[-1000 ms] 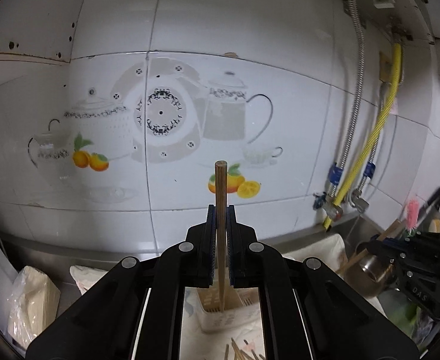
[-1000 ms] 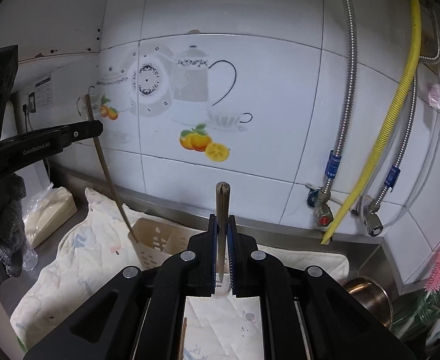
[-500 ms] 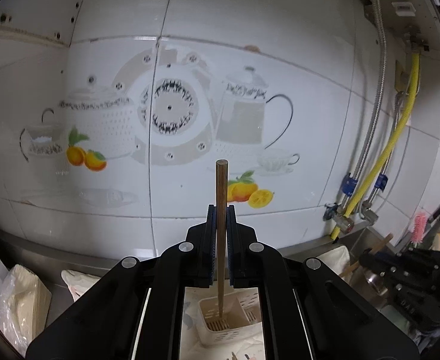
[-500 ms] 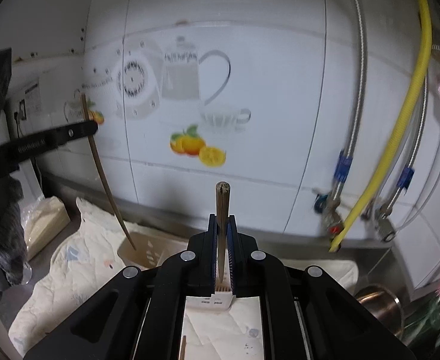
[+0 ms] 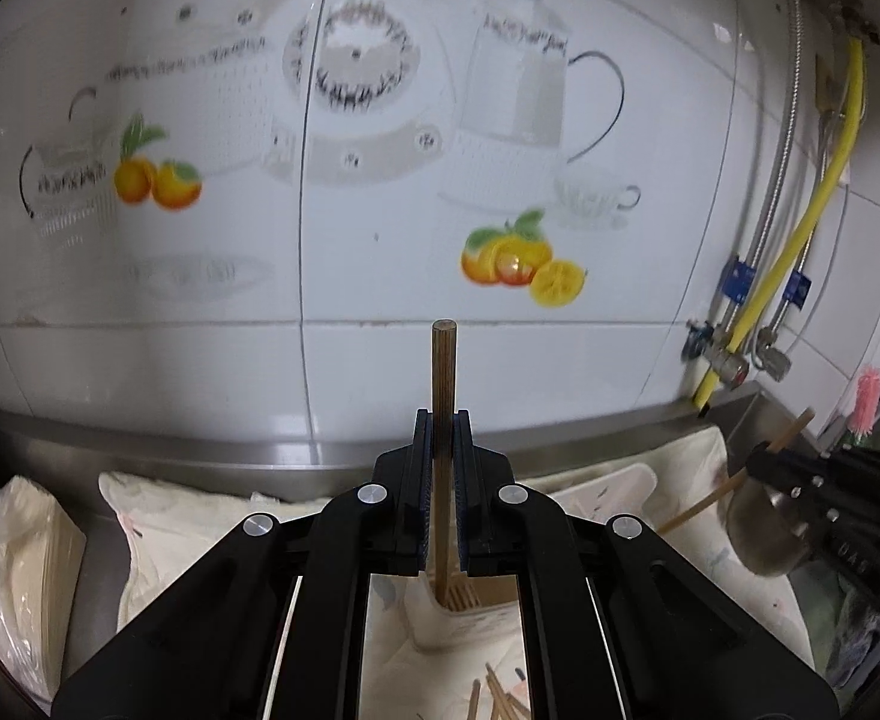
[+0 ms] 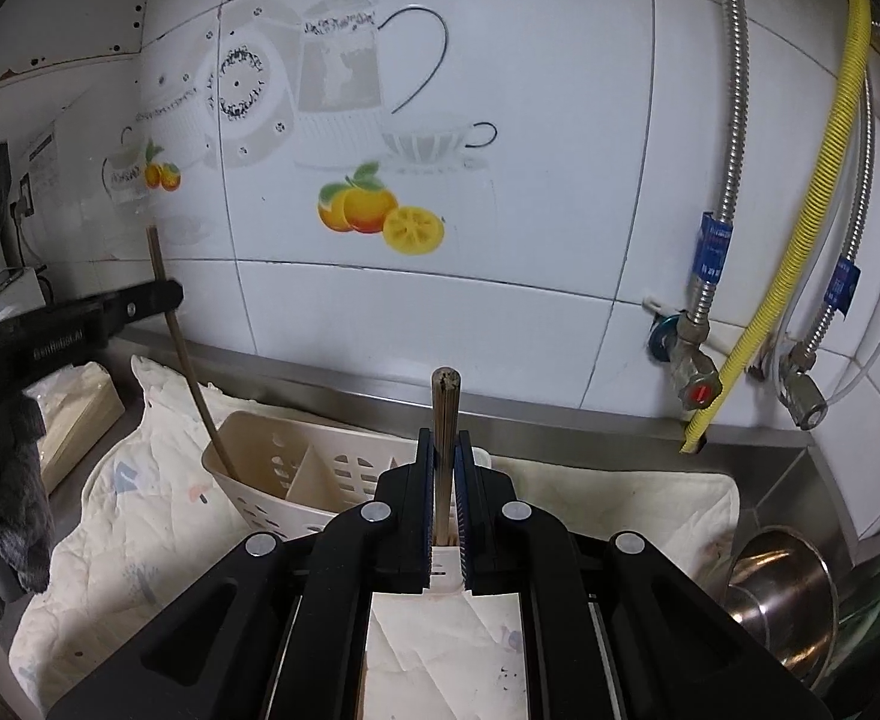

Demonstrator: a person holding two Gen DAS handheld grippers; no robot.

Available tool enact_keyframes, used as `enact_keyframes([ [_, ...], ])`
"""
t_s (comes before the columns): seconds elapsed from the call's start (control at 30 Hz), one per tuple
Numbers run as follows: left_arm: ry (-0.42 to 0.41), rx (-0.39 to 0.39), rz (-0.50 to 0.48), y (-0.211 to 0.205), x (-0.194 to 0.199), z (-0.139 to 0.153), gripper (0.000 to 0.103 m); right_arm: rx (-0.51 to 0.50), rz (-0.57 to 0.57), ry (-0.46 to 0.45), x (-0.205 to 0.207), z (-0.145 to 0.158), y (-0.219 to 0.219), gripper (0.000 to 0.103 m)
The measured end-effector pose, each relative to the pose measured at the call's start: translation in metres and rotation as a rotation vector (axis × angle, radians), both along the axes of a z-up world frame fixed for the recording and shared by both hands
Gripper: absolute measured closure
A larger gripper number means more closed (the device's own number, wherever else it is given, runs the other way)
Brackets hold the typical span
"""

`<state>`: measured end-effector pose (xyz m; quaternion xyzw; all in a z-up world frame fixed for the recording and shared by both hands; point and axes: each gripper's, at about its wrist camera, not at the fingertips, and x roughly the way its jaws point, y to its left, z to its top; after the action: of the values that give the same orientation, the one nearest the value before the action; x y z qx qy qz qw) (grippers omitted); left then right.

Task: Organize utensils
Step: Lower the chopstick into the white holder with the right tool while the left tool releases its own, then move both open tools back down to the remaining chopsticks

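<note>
My left gripper (image 5: 443, 420) is shut on a brown chopstick (image 5: 443, 384) held upright; its lower tip reaches into the cream slotted utensil holder (image 5: 595, 489). In the right wrist view the left gripper (image 6: 158, 300) and that chopstick (image 6: 185, 360) show with the tip inside the holder's (image 6: 272, 468) left compartment. My right gripper (image 6: 443, 438) is shut on a second chopstick (image 6: 444, 414), upright, just in front of the holder. The right gripper (image 5: 763, 462) also shows in the left wrist view with its chopstick (image 5: 709, 501).
The holder lies on a pale patterned cloth (image 6: 104, 516) on a steel counter against a tiled wall. Several loose chopsticks (image 5: 499, 702) lie on the cloth. A steel pot (image 6: 781, 588) sits at the right, below hoses and valves (image 6: 694, 384). A bagged stack (image 5: 8, 564) is at the left.
Both grippers have moved down and closer to the holder. The left chopstick's tip has gone down into the holder's left compartment. Both grips stay shut.
</note>
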<state>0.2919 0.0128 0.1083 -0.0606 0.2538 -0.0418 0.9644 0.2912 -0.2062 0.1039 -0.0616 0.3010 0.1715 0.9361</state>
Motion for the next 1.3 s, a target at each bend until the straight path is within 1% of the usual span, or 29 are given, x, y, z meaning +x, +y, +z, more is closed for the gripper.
enact_keyframes([
  [0.3,0.028,0.007,-0.007,0.001,-0.001,-0.003,0.096,0.005,-0.011,-0.016,-0.002,0.006,-0.002,0.096],
  [0.33,0.028,0.004,-0.009,0.002,-0.003,-0.002,0.095,0.006,-0.013,-0.023,-0.004,0.008,-0.003,0.094],
  [0.4,0.02,0.0,-0.012,0.003,-0.007,0.001,0.095,0.006,-0.021,-0.036,-0.008,0.013,-0.004,0.087],
  [0.47,0.011,0.001,-0.014,0.004,-0.013,0.005,0.094,0.008,-0.028,-0.055,-0.015,0.019,-0.007,0.083],
  [0.5,0.007,0.001,-0.014,0.004,-0.018,0.008,0.092,0.01,-0.034,-0.068,-0.02,0.023,-0.01,0.081],
  [0.53,0.002,0.0,-0.012,0.005,-0.022,0.01,0.088,0.012,-0.036,-0.08,-0.025,0.026,-0.011,0.075],
  [0.57,-0.009,-0.004,-0.012,0.007,-0.03,0.012,0.086,0.013,-0.037,-0.088,-0.029,0.028,-0.013,0.071],
  [0.63,-0.022,-0.011,-0.012,0.01,-0.04,0.014,0.081,0.016,-0.039,-0.11,-0.043,0.031,-0.016,0.069],
  [0.67,-0.026,-0.017,-0.013,0.011,-0.048,0.014,0.079,0.022,-0.037,-0.116,-0.05,0.032,-0.018,0.065],
  [0.7,-0.025,-0.022,-0.012,0.013,-0.053,0.014,0.075,0.032,-0.032,-0.117,-0.059,0.031,-0.02,0.063],
  [0.73,-0.025,-0.03,-0.008,0.014,-0.062,0.012,0.072,0.037,-0.03,-0.117,-0.064,0.03,-0.021,0.063],
  [0.83,-0.023,-0.037,-0.011,0.017,-0.082,0.005,0.07,0.054,-0.016,-0.114,-0.088,0.018,-0.024,0.061],
  [0.93,-0.011,-0.039,-0.006,0.02,-0.103,-0.008,0.066,0.05,-0.004,-0.106,-0.111,0.002,-0.022,0.059],
  [1.1,0.018,-0.038,0.022,0.028,-0.131,-0.033,0.066,0.036,0.006,-0.076,-0.148,-0.032,-0.018,0.059],
  [1.2,0.043,-0.065,0.028,0.034,-0.147,-0.052,0.066,0.035,0.007,-0.056,-0.164,-0.051,-0.016,0.059],
  [1.27,0.057,-0.055,0.033,0.035,-0.155,-0.063,0.066,0.033,0.007,-0.041,-0.178,-0.065,-0.013,0.059],
  [1.3,0.061,-0.049,0.038,0.035,-0.159,-0.067,0.066,0.046,0.016,-0.018,-0.186,-0.074,-0.012,0.059],
])
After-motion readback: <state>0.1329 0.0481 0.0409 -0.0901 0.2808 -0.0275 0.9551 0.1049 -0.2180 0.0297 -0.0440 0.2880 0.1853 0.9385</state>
